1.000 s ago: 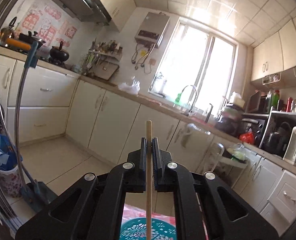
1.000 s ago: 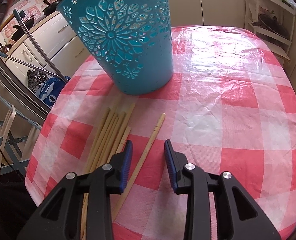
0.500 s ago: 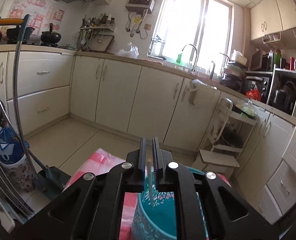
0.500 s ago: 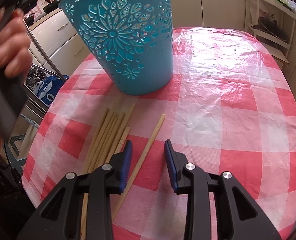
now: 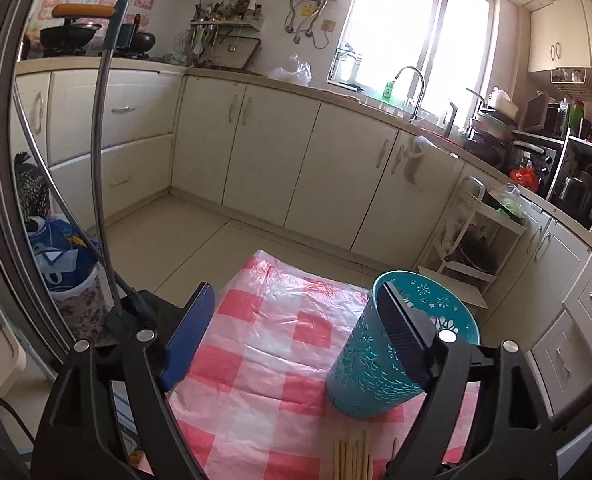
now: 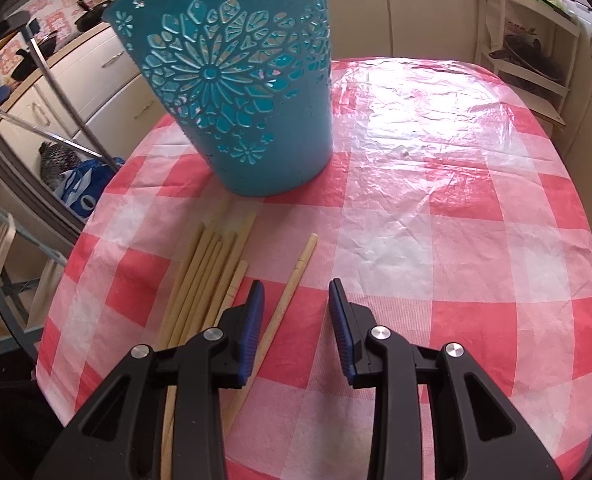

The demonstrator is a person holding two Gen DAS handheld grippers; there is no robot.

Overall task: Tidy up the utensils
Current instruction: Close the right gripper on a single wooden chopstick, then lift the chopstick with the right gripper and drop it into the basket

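No readable labels. Left gripper (image 5: 296,336) jaws just sprang wide, empty, above the bin (image 6: 231,92); right gripper (image 6: 296,320) part-open, empty, over a lone chopstick (image 6: 291,280); bundle (image 6: 207,276) beside bin

Holder and chopsticks sitting on the covered table

The cut-out holder (image 6: 235,92) is standing upright on the tablecloth (image 6: 436,208); a bundle of chopsticks (image 6: 203,280) is lying just in front of it, with a single chopstick (image 6: 291,280) lying apart to the bundle's right. Kitchen cabinets (image 5: 275,152) are running behind the table.
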